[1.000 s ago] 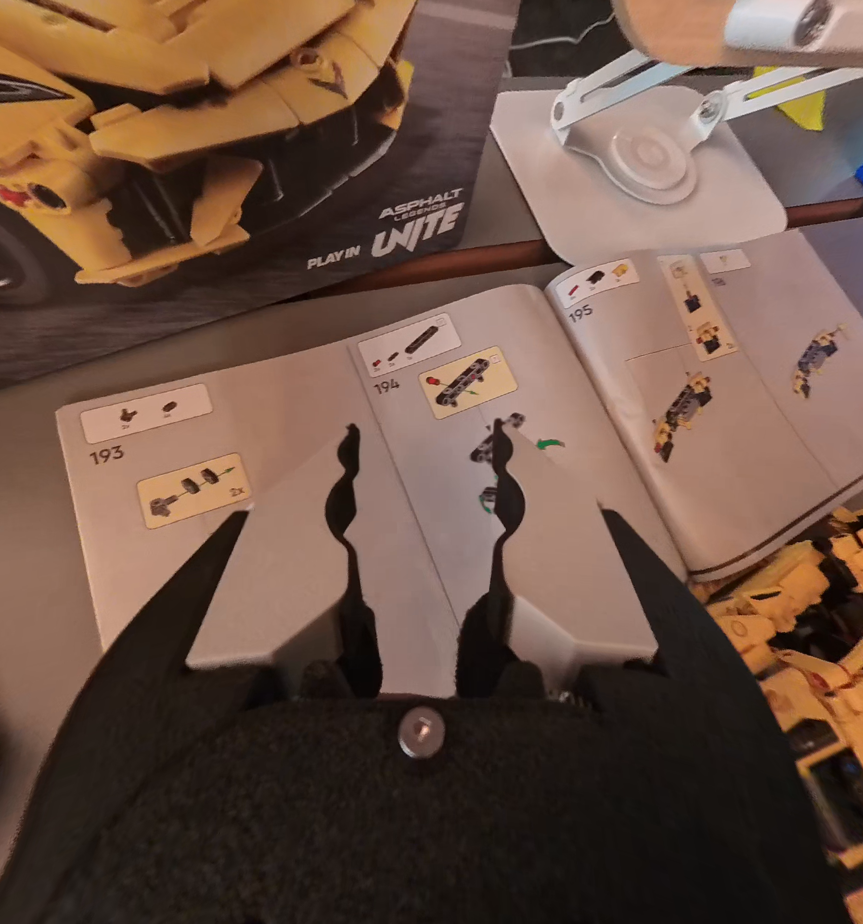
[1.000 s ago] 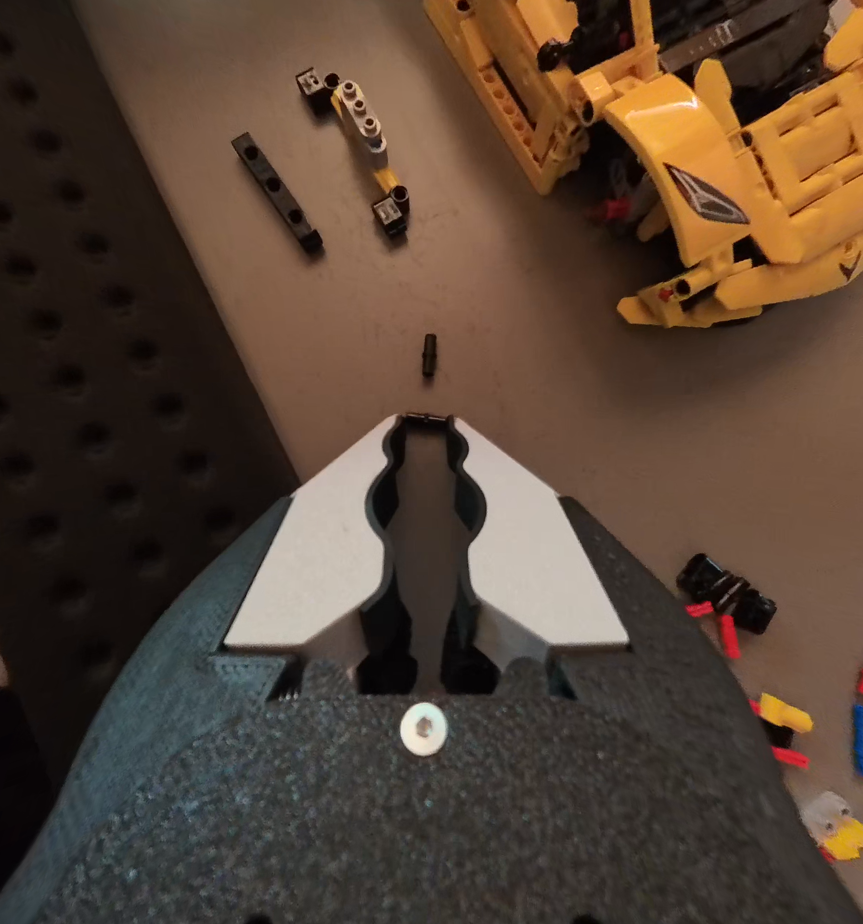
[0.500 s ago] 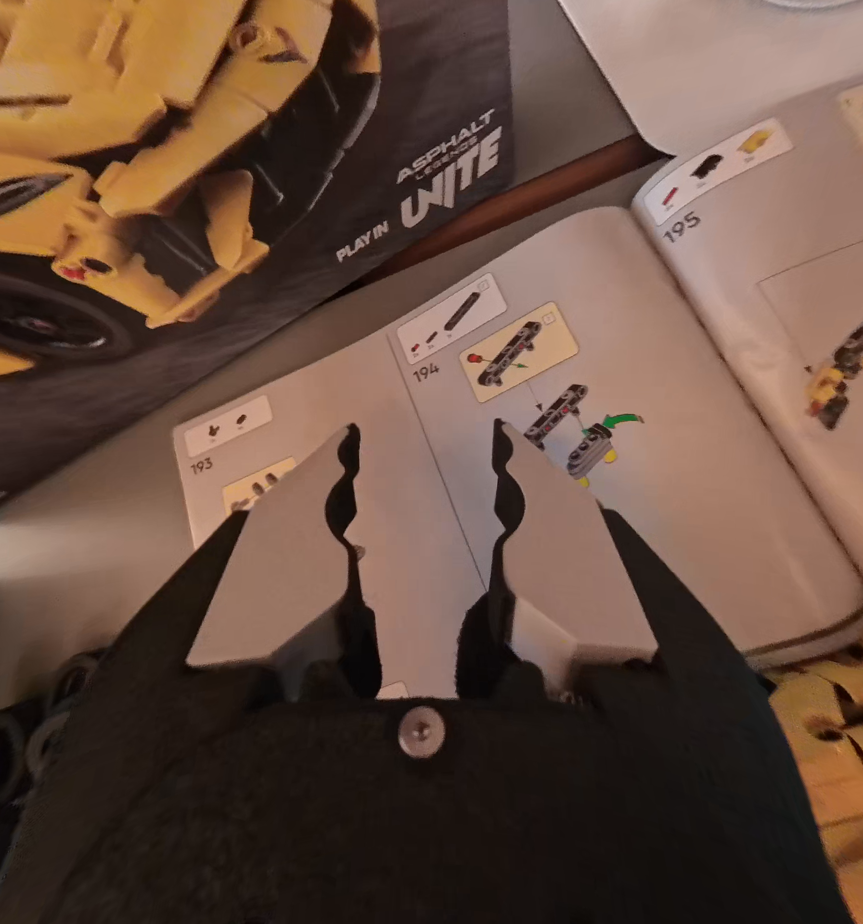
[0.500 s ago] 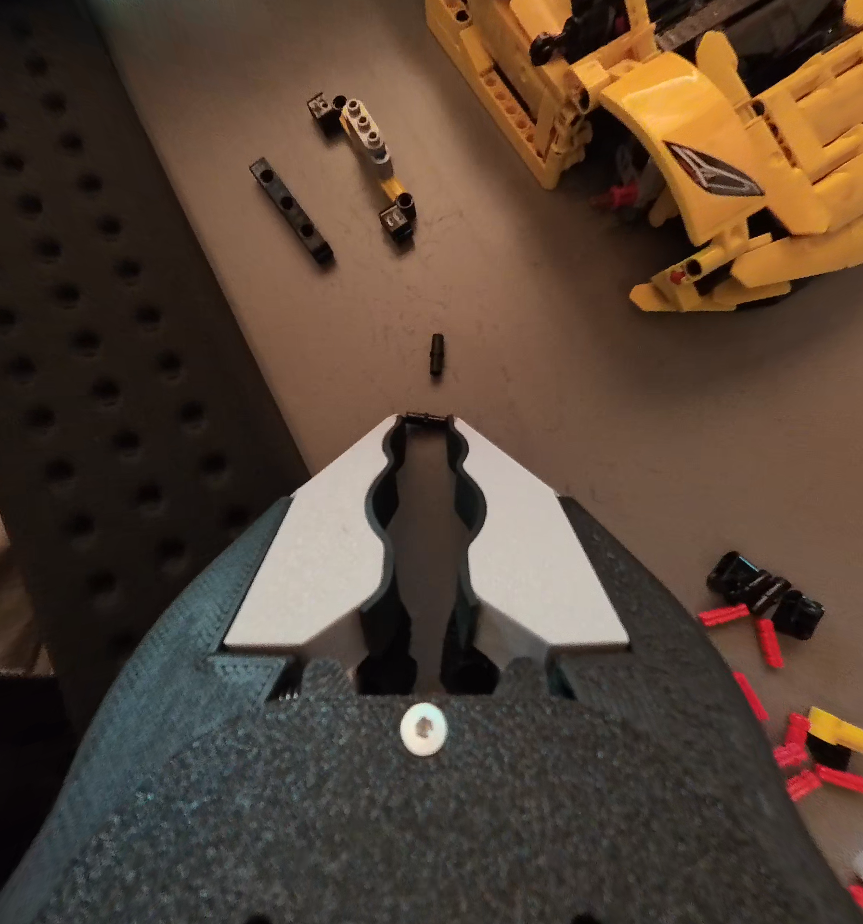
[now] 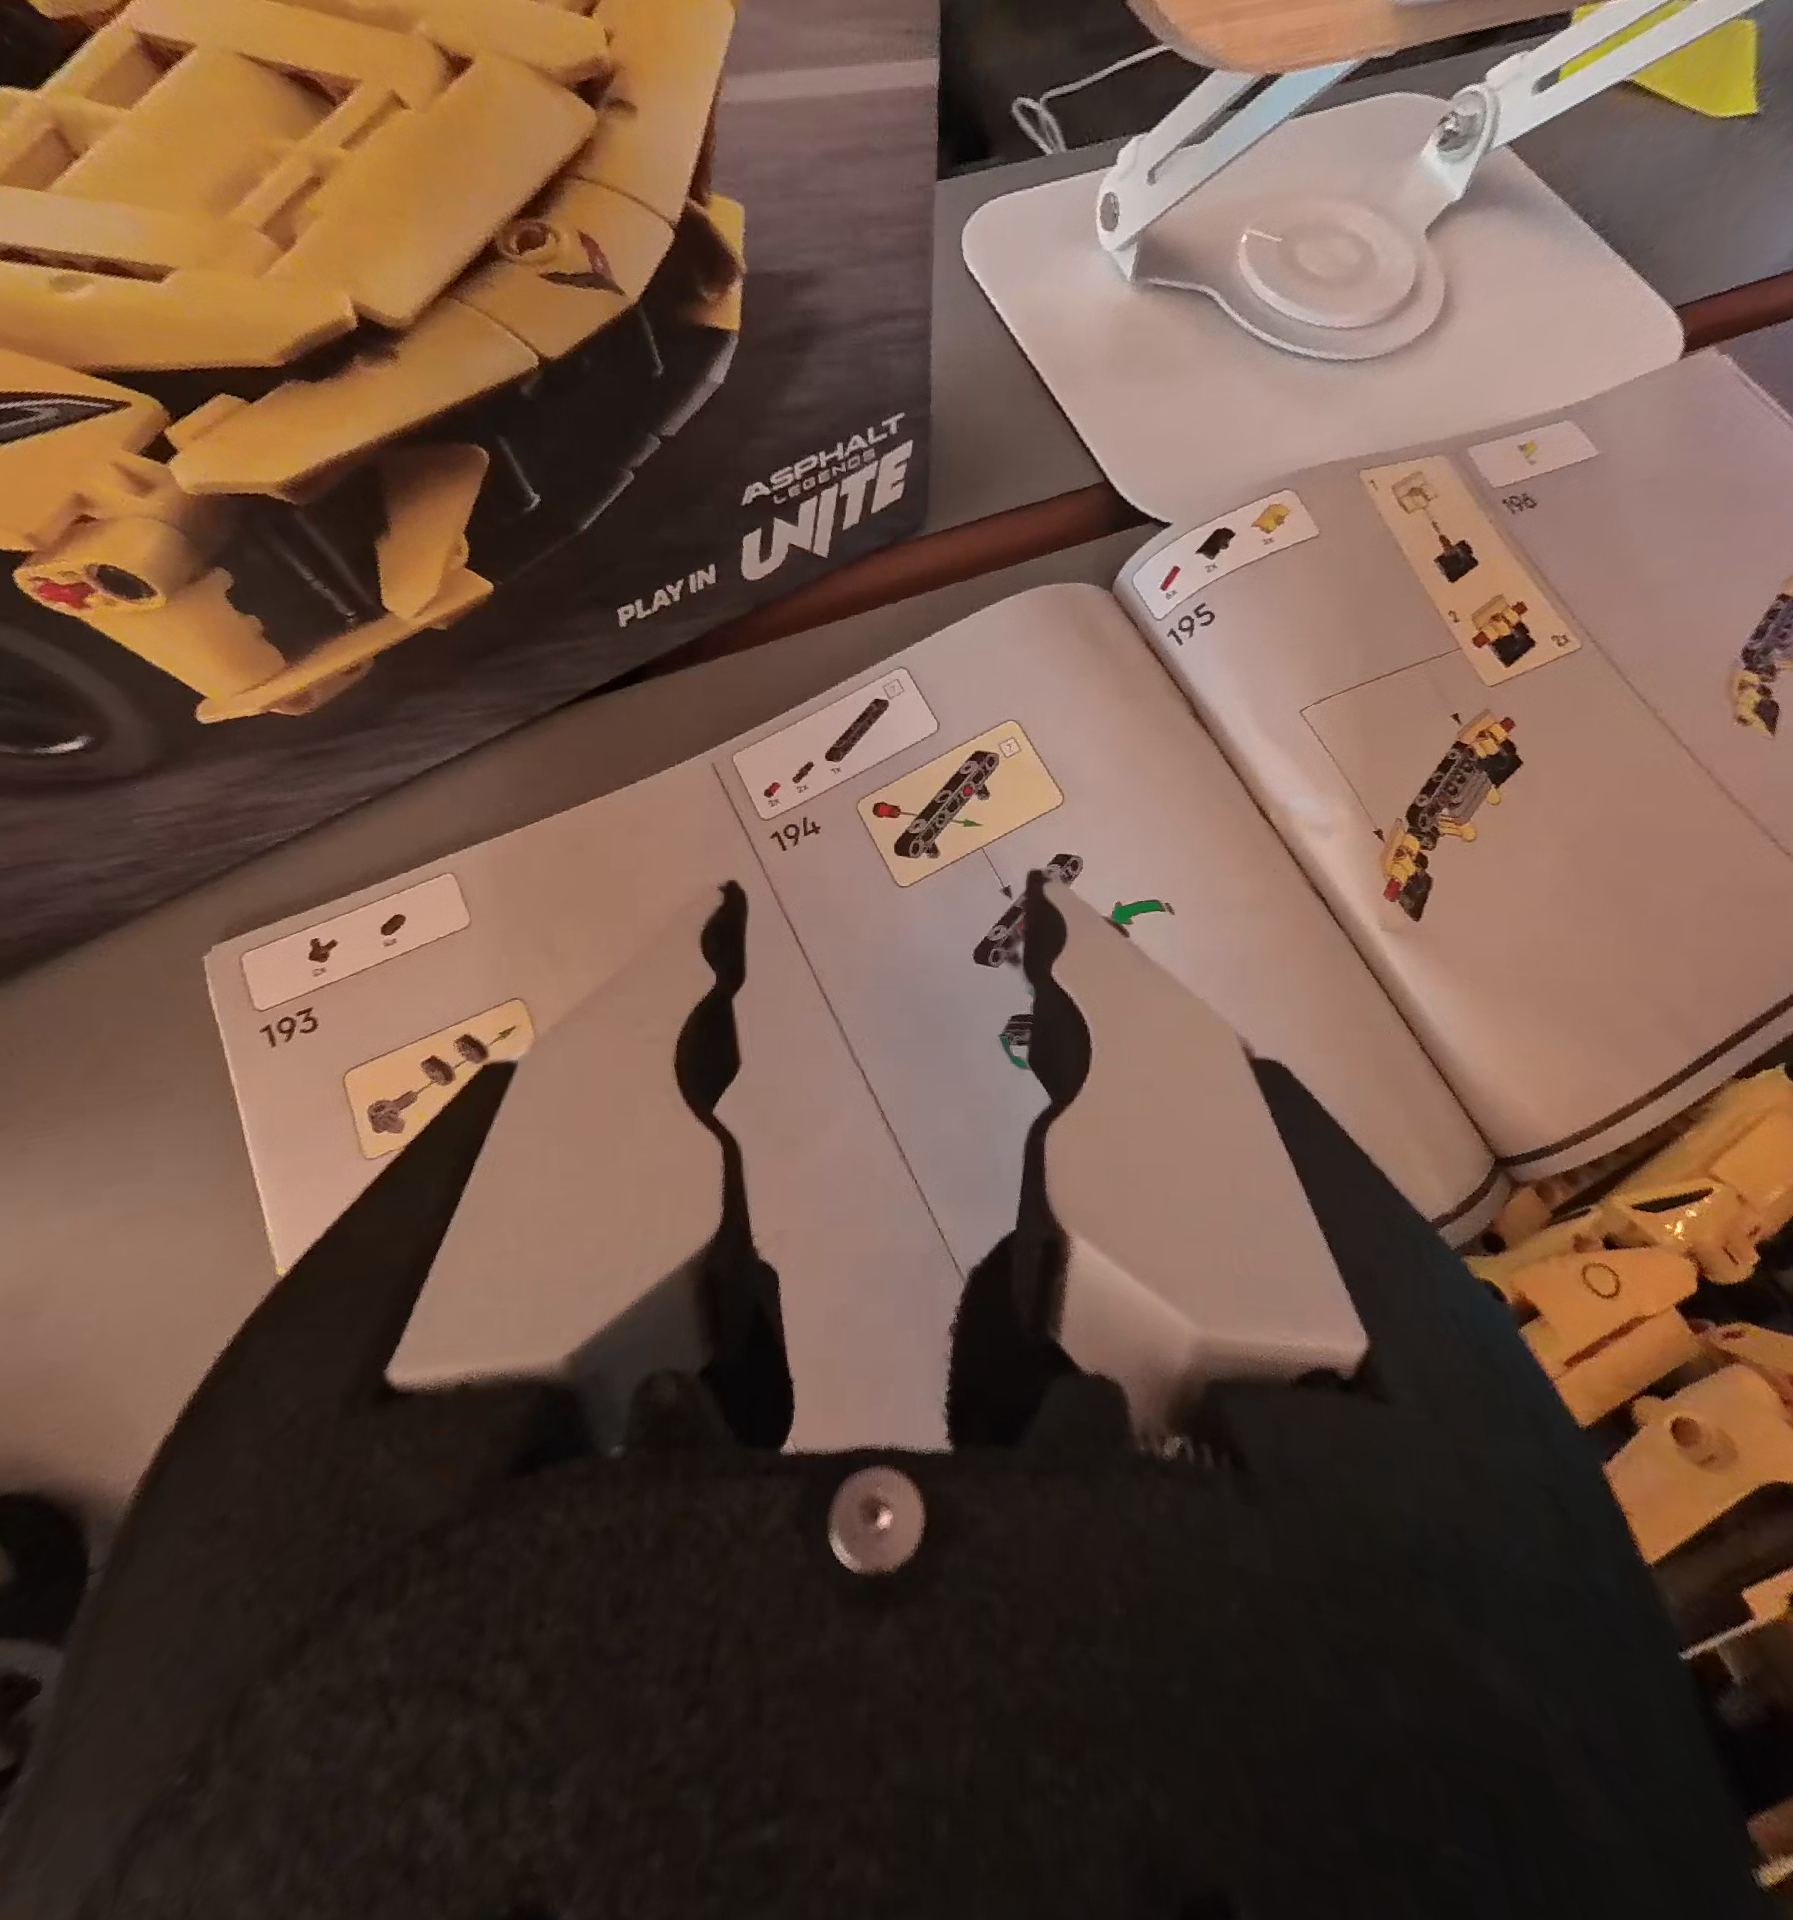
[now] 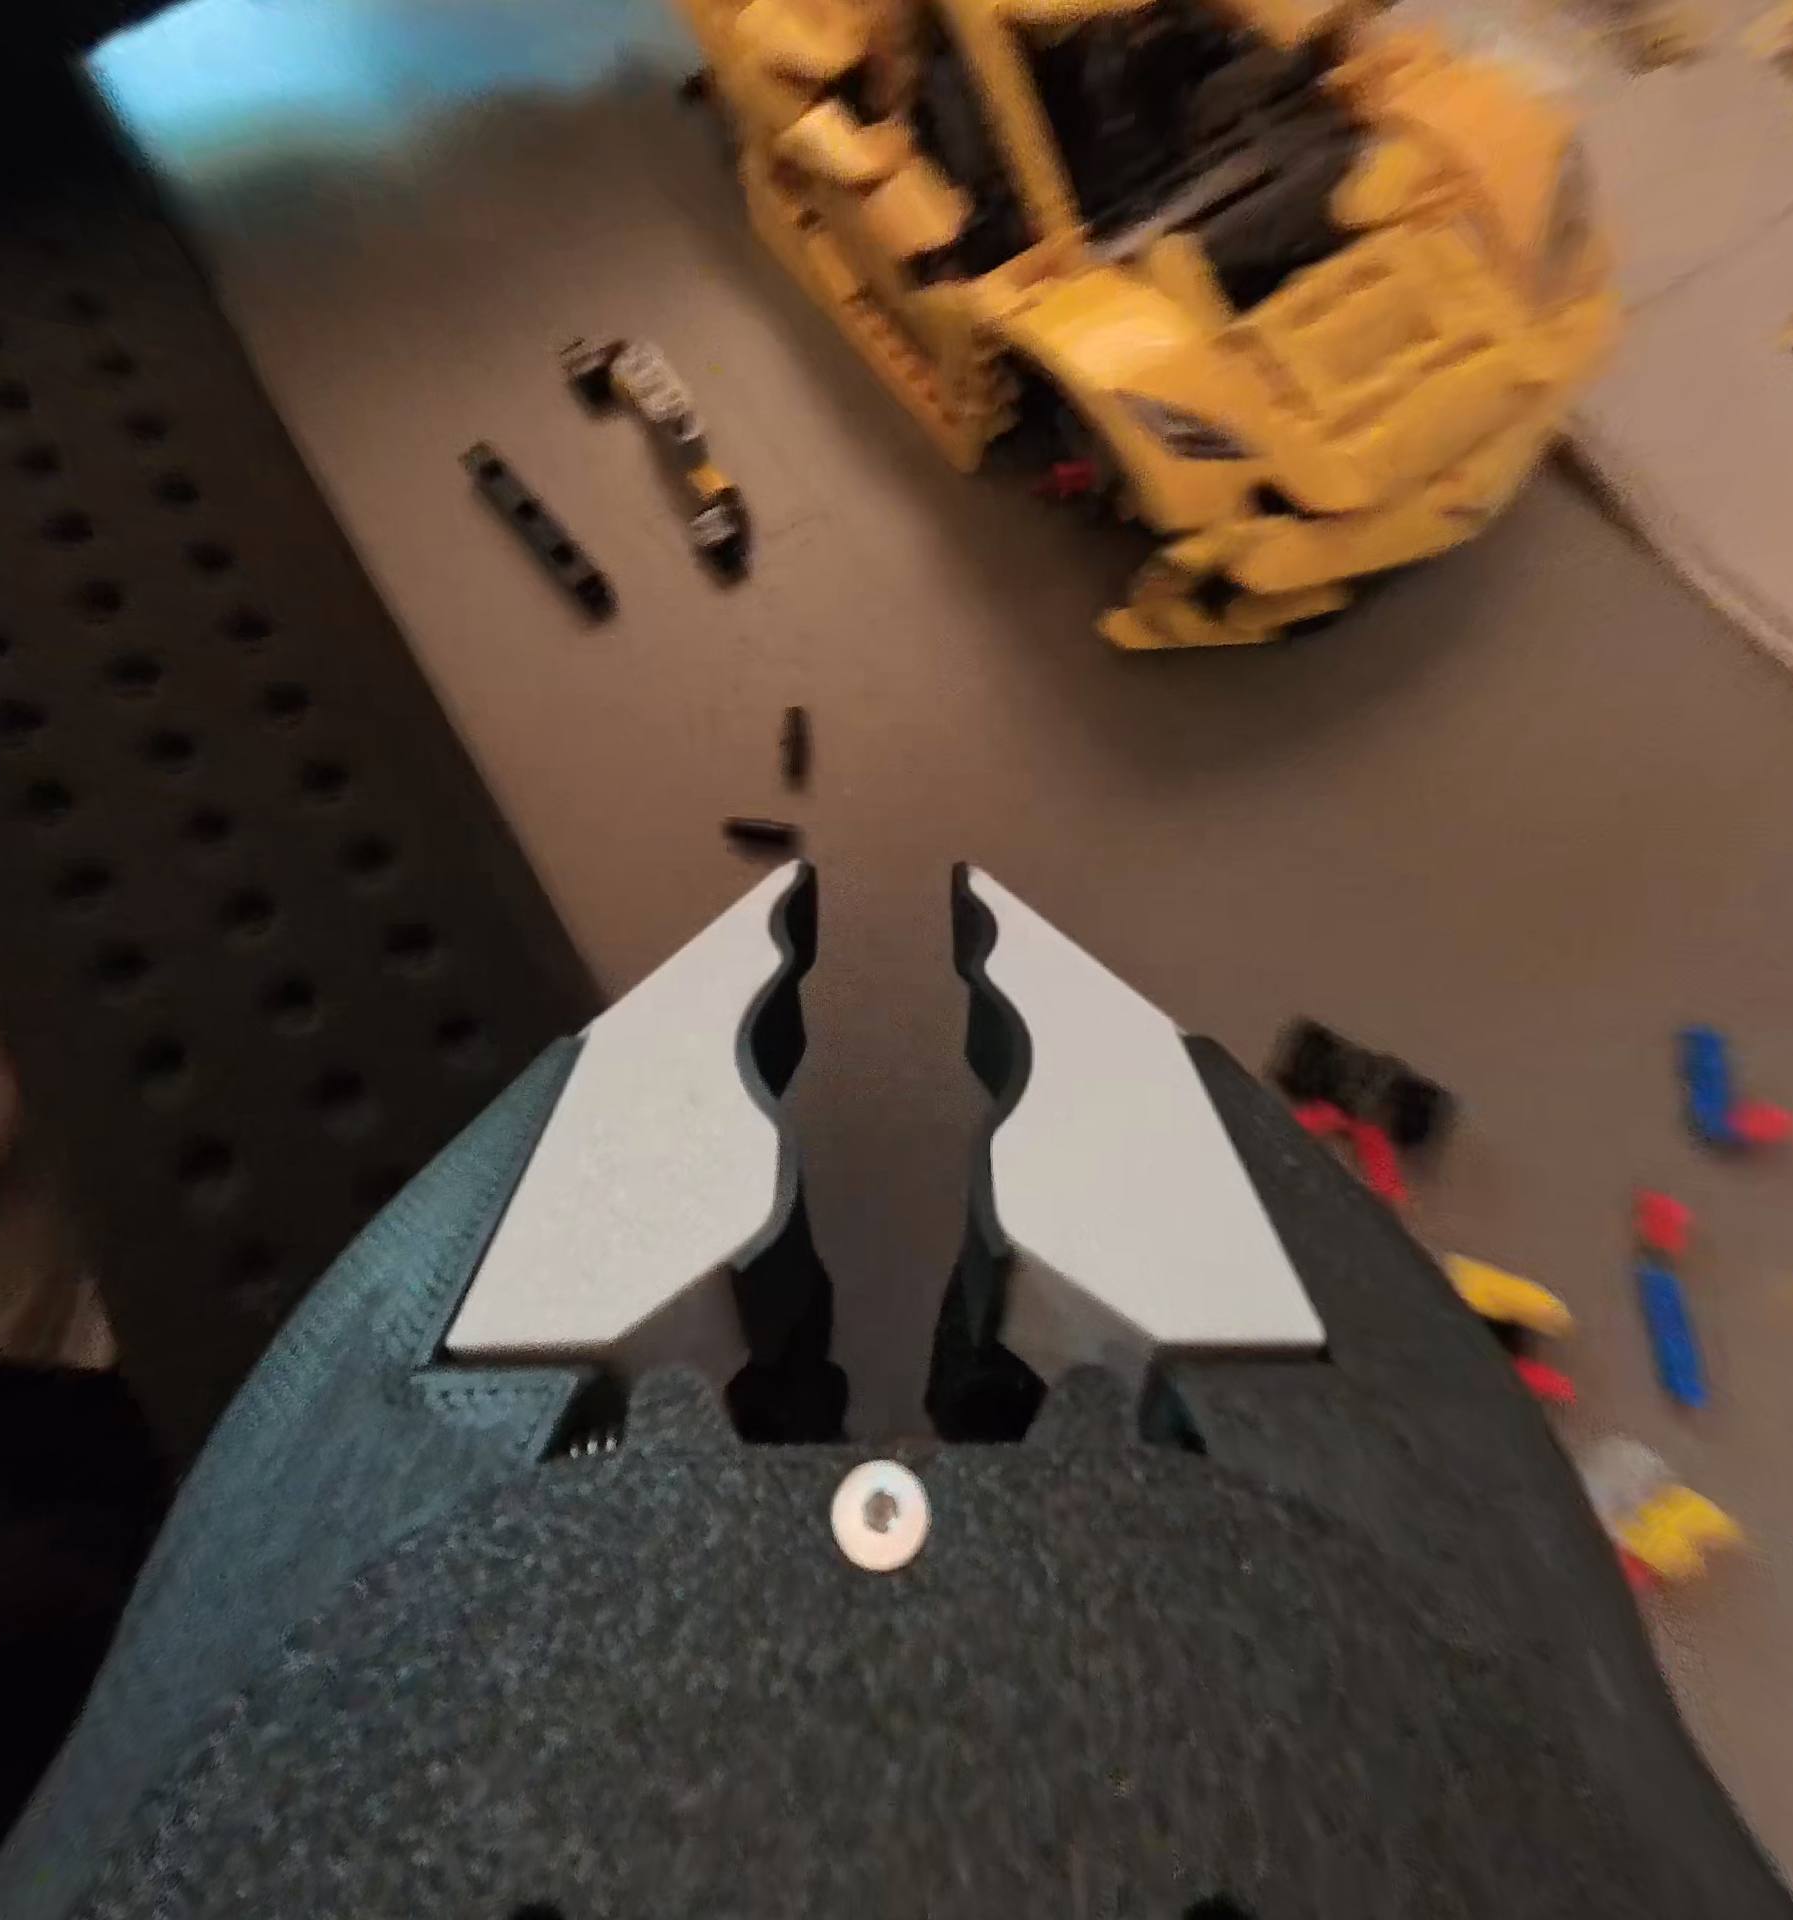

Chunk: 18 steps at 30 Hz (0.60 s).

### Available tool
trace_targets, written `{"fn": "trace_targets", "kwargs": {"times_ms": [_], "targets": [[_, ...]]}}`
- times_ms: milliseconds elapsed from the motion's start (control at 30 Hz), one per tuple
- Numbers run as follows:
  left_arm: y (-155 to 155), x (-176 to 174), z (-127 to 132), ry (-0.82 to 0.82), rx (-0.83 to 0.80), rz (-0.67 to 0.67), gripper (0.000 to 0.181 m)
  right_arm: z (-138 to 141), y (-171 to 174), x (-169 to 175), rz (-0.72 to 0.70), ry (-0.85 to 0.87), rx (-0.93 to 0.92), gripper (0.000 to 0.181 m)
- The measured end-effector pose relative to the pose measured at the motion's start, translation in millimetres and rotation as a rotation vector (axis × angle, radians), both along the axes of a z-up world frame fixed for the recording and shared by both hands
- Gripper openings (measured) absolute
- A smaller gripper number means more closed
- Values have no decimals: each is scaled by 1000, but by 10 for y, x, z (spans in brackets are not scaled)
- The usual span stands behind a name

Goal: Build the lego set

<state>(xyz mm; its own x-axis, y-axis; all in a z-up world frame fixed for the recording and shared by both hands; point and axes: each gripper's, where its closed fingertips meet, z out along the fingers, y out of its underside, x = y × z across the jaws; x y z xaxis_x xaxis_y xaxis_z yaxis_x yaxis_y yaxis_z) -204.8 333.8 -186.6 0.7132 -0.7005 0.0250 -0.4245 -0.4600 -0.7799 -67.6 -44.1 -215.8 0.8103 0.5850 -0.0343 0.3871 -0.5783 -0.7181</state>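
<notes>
A: Status? Car (image 6: 1214,343) on bench (image 6: 1131,831), largely built; manual (image 5: 975,1039) open mid-build.
B: Loose pins (image 6: 762,831) unfitted. Left gripper (image 5: 881,904) and right gripper (image 6: 881,878): jaws spread, empty.

2 hand-held grippers, black bodies with pale grey fingers

The left gripper (image 5: 881,894) has a rough, grainy black shell, 2 flat light-grey wedge fingers (image 5: 601,1195) edged inside with wavy black pads, and 1 silver screw (image 5: 876,1519) at the centre. The right gripper (image 6: 881,873) looks the same, perhaps slightly bluish through the blur, with its own screw (image 6: 879,1512).
</notes>
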Motion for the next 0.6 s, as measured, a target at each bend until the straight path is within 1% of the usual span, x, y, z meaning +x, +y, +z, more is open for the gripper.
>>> {"fn": "trace_targets", "kwargs": {"times_ms": [67,167,200,233,267,367,500,533,567,600], "targets": [[-22,4,-13,-4,-13,-16,54,153,117,464,-155,-44,67,24],[-82,47,7,-33,-27,-59,54,176,247,1248,-372,-173,80,18],[-103,63,23,-46,-31,-74,54,138,273,1421,-403,-194,62,18],[-122,75,33,-55,-37,-87,54,88,302,1520,-412,-190,38,17],[-135,83,40,-62,-41,-95,54,29,325,1576,-414,-176,9,17],[-158,90,42,-72,-52,-114,54,-134,366,1593,-382,-158,-52,17],[-152,81,24,-71,-62,-113,54,-240,385,1631,-373,-209,-68,14],[-158,86,24,-75,-66,-117,54,-255,396,1646,-374,-221,-63,12],[-162,89,23,-74,-67,-120,54,-282,399,1651,-369,-231,-67,6],[-163,87,21,-69,-66,-121,54,-293,406,1649,-362,-236,-66,4]]}}
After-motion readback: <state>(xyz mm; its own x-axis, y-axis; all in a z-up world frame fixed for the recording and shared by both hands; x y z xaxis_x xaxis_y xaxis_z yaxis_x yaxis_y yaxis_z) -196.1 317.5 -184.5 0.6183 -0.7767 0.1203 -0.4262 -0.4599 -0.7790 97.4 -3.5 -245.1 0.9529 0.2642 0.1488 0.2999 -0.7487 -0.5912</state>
